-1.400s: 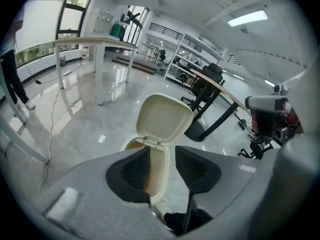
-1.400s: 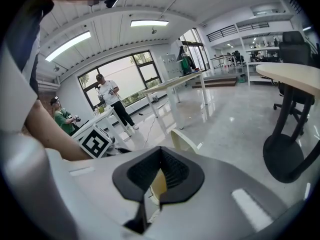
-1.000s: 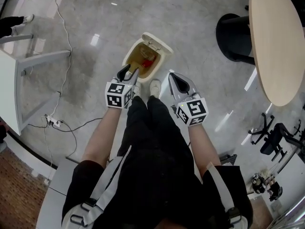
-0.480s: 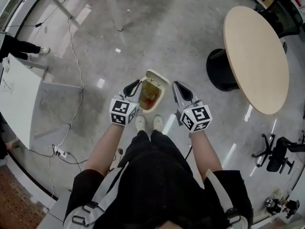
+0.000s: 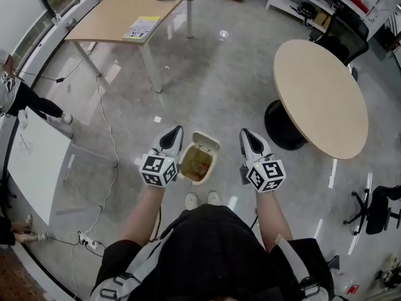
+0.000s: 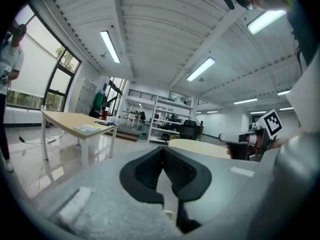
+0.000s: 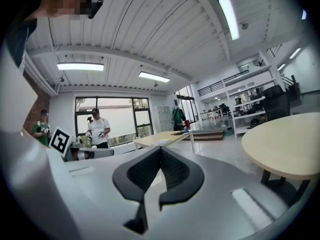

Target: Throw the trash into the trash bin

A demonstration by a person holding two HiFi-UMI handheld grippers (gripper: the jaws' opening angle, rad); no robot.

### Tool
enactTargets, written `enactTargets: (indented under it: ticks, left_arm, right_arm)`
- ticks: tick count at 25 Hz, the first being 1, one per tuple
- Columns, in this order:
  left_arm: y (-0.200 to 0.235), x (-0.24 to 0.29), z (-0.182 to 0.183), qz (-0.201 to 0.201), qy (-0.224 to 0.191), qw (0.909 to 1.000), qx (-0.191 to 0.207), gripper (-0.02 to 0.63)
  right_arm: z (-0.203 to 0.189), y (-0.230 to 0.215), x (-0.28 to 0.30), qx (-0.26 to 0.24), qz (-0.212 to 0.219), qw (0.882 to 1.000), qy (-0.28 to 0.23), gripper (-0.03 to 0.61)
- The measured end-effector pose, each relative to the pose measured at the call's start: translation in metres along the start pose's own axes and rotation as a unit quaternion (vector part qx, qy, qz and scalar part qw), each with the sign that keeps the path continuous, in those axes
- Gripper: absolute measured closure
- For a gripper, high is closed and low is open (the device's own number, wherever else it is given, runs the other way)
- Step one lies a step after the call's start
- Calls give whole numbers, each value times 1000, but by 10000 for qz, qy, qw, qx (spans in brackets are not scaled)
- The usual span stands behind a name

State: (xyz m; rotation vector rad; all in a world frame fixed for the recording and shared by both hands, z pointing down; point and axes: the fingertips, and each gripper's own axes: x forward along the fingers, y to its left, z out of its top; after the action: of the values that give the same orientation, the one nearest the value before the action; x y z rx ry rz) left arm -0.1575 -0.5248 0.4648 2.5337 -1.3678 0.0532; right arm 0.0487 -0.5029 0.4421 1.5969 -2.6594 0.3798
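The cream trash bin (image 5: 199, 160) stands on the floor with its lid up, and brownish and red trash lies inside it. My left gripper (image 5: 177, 130) hangs high above the bin's left side. Its jaws are closing the last bit, tips together, with nothing between them (image 6: 162, 148). My right gripper (image 5: 244, 132) is held to the right of the bin at the same height, shut and empty (image 7: 160, 148). Both point nearly level across the room. Each gripper shows at the edge of the other's view: the right gripper (image 6: 246, 139) and the left gripper (image 7: 86, 153).
The person's shoes (image 5: 202, 199) stand just behind the bin. A round table (image 5: 319, 99) on a black base is at the right, a rectangular table (image 5: 128, 11) at the far left. A white desk (image 5: 31, 162), floor cables (image 5: 105, 140) and another person (image 5: 25, 99) are at the left.
Both grippers have risen well above the bin and tipped up towards level. The left jaws, open over the bin a second ago, have closed. The bin now looks smaller and farther below.
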Motion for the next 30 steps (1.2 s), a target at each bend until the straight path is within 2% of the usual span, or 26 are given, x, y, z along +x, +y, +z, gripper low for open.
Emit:
enactTargets:
  ticks: [2, 4, 7, 13, 17, 22, 26, 30]
  left_arm:
    - [-6, -3, -3, -219, 16, 9998, 17, 612]
    - [-13, -6, -5, -403, 24, 9991, 93, 611]
    - [-24, -13, 5, -521, -225, 9983, 166, 611]
    - [-40, -28, -1, -353, -272, 9989, 131, 612]
    - [-55, -45, 18, -222, -585, 9977, 269, 611]
    - [-81, -69, 24, 276, -972, 9948, -104, 612]
    - [-115, -87, 6, 276, -807, 9962, -166, 612]
    - [-123, -118, -12, 511, -648, 9963, -247, 612]
  right_arm:
    - [6, 1, -12, 181, -148, 9995, -217, 572]
    - [8, 5, -24, 154, -206, 9993, -286, 572]
    - [8, 9, -48, 58, -269, 9990, -344, 572]
    - [8, -8, -88, 5, -438, 9981, -427, 572]
    - [27, -31, -119, -27, -548, 9961, -693, 572]
    - [36, -57, -184, -173, -555, 9946, -862, 572]
    - [16, -82, -232, -147, -616, 9953, -736, 572]
    - [-10, -77, -253, -15, -491, 9965, -670, 572]
